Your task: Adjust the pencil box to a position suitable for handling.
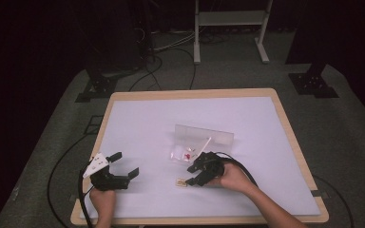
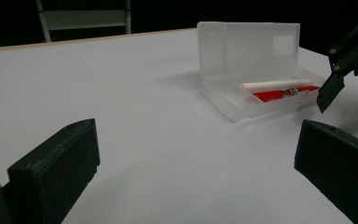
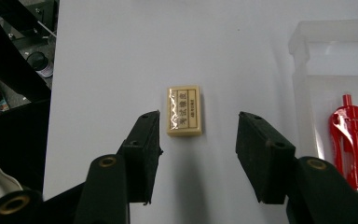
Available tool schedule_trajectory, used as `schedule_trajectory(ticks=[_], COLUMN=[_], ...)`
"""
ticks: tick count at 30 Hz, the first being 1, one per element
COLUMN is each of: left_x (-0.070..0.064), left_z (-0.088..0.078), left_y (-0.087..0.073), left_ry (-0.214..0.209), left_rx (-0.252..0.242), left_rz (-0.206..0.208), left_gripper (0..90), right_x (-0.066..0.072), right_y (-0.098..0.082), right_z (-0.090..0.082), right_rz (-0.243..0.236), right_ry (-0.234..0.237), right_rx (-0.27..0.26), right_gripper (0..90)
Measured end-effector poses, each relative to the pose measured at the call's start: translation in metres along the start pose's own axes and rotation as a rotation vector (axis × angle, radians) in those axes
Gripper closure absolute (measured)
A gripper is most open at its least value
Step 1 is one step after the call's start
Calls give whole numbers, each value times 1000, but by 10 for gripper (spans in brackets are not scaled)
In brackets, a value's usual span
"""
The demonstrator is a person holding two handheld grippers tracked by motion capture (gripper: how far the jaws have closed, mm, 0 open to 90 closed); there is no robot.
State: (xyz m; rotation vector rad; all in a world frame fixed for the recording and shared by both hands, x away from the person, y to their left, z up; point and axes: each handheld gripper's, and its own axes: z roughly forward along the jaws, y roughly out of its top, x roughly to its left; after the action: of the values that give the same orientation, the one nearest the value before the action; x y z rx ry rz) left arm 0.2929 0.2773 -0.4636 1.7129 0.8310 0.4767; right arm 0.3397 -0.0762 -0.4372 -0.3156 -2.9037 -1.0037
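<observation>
Right gripper view shows your small cream eraser (image 3: 184, 111), dark-lettered, lying flat between your right gripper's (image 3: 198, 135) spread jaws, untouched.

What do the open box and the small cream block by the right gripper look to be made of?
Box: frosted translucent plastic, it seems; the lid lets light through and the red pen shows through its wall.
Cream block: probably a rubber eraser in a glossy printed wrapper, judging by the glare on its top.
</observation>
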Motion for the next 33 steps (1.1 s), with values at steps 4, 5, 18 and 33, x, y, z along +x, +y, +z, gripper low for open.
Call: schedule_trajectory(ticks=[4, 5, 18, 33], left_x=[0, 0, 0, 0], left_z=[0, 0, 0, 0], left_y=[0, 0, 0, 0], left_ry=[-1, 0, -1, -1], left_rx=[0, 0, -2, -3], left_rz=[2, 1, -2, -3], left_gripper=[0, 0, 0, 0], right_x=[1, 1, 6, 6], right_y=[2, 2, 7, 8], right_z=[3, 4, 15, 24], right_rz=[-3, -7, -13, -21], right_ry=[7, 7, 24, 29], right_rx=[-3, -3, -8, 4], right_gripper=[474, 470, 471, 520])
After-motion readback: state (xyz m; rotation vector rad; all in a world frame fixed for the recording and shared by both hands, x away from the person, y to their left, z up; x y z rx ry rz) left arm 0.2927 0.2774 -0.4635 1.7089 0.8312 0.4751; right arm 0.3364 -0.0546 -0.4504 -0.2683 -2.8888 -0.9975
